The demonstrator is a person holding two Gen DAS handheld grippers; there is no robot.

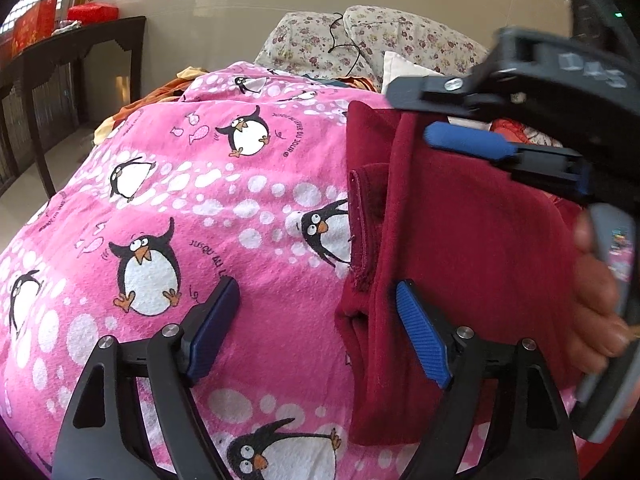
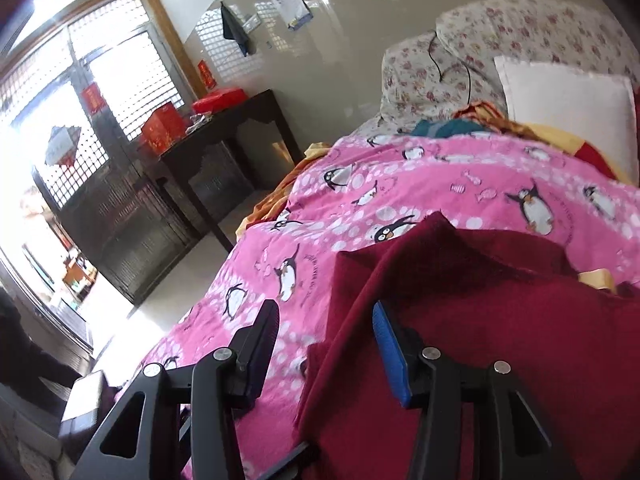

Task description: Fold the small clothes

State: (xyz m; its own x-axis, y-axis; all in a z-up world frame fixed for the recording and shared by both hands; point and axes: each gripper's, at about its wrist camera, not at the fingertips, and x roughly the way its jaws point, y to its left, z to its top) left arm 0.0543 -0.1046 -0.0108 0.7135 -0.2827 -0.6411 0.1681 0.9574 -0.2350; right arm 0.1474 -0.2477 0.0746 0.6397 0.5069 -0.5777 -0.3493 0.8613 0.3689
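Because the dark red garment (image 1: 460, 240) is a thick, fleecy knit, it will likely handle as soft, light and limp, sagging wherever it is not held and keeping its folds by its own nap rather than sliding. It lies on the pink penguin blanket (image 1: 208, 208) covering the bed, toward that blanket's right side in the left wrist view, with one long layer already turned over along its left edge and a small opening, a cuff or hem, showing at the near left corner. The best hold looks like a doubled edge or corner, pinched through both layers so the top one does not peel away. The left gripper (image 1: 320, 332) stands wide apart, one pad over bare blanket, the other just over the garment's edge, clamping nothing. The right gripper (image 2: 326, 350) is likewise apart; its blue pad is at the cloth but nothing is pinched. Counted: one red garment in work, one blanket, two grippers, and one bare hand (image 1: 596, 292) on the right tool's handle.
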